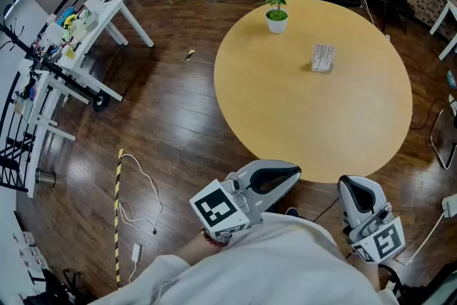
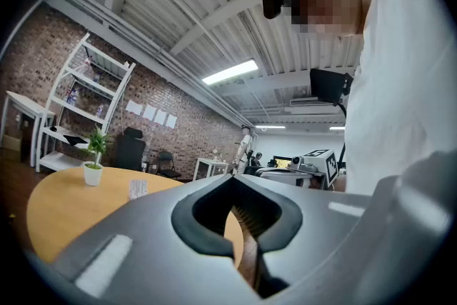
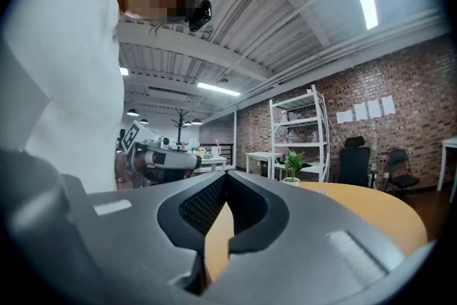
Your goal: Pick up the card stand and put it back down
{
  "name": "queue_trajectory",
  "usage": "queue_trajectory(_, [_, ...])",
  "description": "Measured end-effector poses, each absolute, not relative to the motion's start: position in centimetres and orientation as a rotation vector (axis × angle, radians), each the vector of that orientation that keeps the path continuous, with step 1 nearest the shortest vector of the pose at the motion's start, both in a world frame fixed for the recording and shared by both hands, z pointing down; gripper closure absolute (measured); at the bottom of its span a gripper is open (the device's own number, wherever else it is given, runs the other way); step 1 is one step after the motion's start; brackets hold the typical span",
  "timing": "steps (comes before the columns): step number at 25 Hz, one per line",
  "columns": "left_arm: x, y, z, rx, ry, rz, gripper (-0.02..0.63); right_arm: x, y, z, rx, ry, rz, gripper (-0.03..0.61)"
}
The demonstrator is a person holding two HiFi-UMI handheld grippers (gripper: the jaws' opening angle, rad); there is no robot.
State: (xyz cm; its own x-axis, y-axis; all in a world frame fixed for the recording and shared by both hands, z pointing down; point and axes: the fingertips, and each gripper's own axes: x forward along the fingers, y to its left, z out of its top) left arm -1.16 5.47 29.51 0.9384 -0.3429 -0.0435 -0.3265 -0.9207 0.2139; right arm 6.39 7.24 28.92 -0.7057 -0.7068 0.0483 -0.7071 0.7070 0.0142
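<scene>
Seen from the head view, the left gripper (image 1: 275,178) is held just off the near edge of one round wooden table (image 1: 285,118). In the left gripper view its jaws are pressed together with nothing between them (image 2: 232,182). At the table's far edge stands one small potted plant (image 1: 277,11). To the plant's right, and nearer the person, one card stand (image 1: 323,58) sits on the tabletop, well apart from both grippers and touched by neither. The left gripper view shows it as a small pale object (image 2: 137,188) beside the plant (image 2: 93,161). The right gripper (image 1: 357,189) is also held off the near edge, its jaws (image 3: 227,176) closed on nothing. There are two grippers in all.
</scene>
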Motion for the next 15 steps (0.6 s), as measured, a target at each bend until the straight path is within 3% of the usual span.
queue_trajectory(1, [-2.0, 5.4, 29.9, 2.873, -0.52, -0.124, 0.614, 6.2, 7.0, 29.2, 1.193, -2.855, 0.033, 0.573])
queue_trajectory(4, [-4.1, 4.3, 31.1, 2.835, -0.562, -0.112, 0.614, 6.1, 5.4, 30.4, 1.226, -2.842, 0.083, 0.428])
queue_trajectory(11, [-6.1, 1.7, 34.0, 2.715, -0.689, -0.056, 0.614, 11.0, -1.4, 34.1, 1.342, -2.766, 0.224, 0.414])
queue_trajectory(13, [-5.7, 0.2, 34.4, 2.68, -0.726, -0.073, 0.614, 13.0, -4.6, 35.5, 1.387, -2.746, 0.293, 0.331])
queue_trajectory(15, [-4.9, -1.6, 34.5, 2.661, -0.764, -0.092, 0.614, 14.7, -8.1, 36.9, 1.381, -2.737, 0.335, 0.304])
